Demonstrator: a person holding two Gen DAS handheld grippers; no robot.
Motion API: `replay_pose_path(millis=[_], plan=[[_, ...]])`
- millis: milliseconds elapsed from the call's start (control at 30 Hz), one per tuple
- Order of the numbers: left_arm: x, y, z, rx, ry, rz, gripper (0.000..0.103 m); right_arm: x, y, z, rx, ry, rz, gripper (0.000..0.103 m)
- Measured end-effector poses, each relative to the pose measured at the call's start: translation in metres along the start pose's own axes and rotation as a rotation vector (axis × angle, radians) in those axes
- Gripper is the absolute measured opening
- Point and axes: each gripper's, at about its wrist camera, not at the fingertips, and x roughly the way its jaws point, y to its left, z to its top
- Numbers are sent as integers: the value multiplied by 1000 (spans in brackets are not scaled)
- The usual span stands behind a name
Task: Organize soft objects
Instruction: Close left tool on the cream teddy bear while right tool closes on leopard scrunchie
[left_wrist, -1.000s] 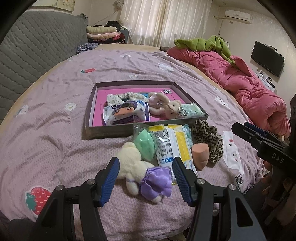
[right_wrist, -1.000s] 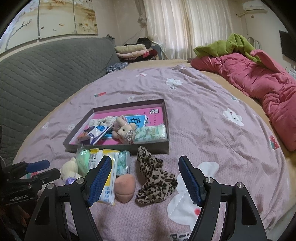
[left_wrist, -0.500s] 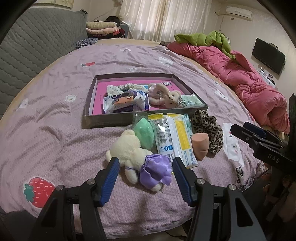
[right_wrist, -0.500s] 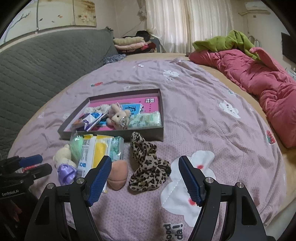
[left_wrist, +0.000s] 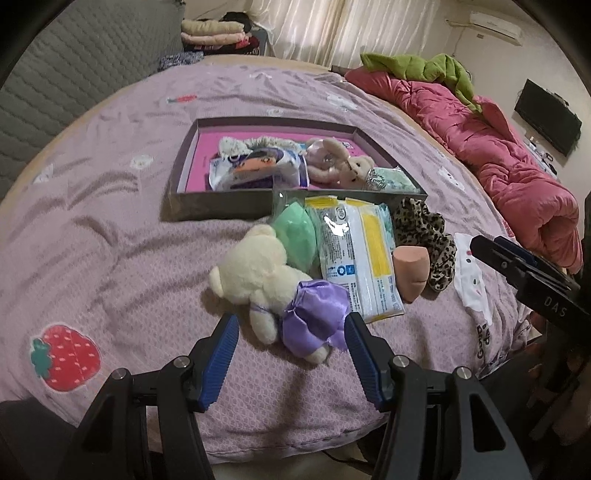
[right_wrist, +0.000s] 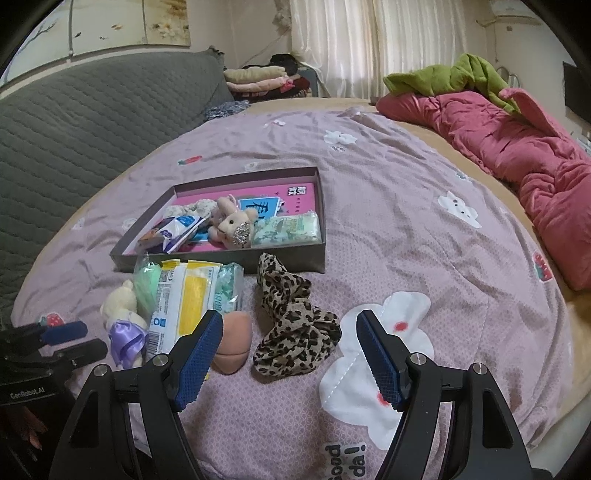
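A lilac quilted bedspread (left_wrist: 110, 229) is carrying a shallow grey cardboard box (left_wrist: 218, 208). The left gripper (left_wrist: 290, 354) is hovering, jaws apart, over a cream plush bear in purple satin (left_wrist: 266, 280); the right gripper (right_wrist: 290, 354), jaws apart, over a leopard-print scrunchie (right_wrist: 291, 325).

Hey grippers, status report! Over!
Left gripper open, over cream teddy. Right gripper open, over leopard scrunchie. Box ahead, path clear.

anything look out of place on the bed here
Nothing is damaged or spilled. Five soft items still lie outside the box: bear, green sponge, wipes pack, peach sponge, leopard scrunchie.
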Motion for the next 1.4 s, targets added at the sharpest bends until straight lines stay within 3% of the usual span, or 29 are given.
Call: replay_pose_path(millis=[333, 733, 1067, 1400], plan=[[12, 14, 5, -99, 8, -104, 59, 6, 0, 1, 8, 9, 1, 76], [40, 39, 9, -253, 78, -193, 59, 24, 4, 0, -18, 40, -25, 76], [52, 35, 15, -258, 89, -220, 59, 40, 0, 2, -27, 67, -80, 76], [64, 48, 21, -322, 101, -250, 59, 61, -12, 8, 25, 96, -73, 76]])
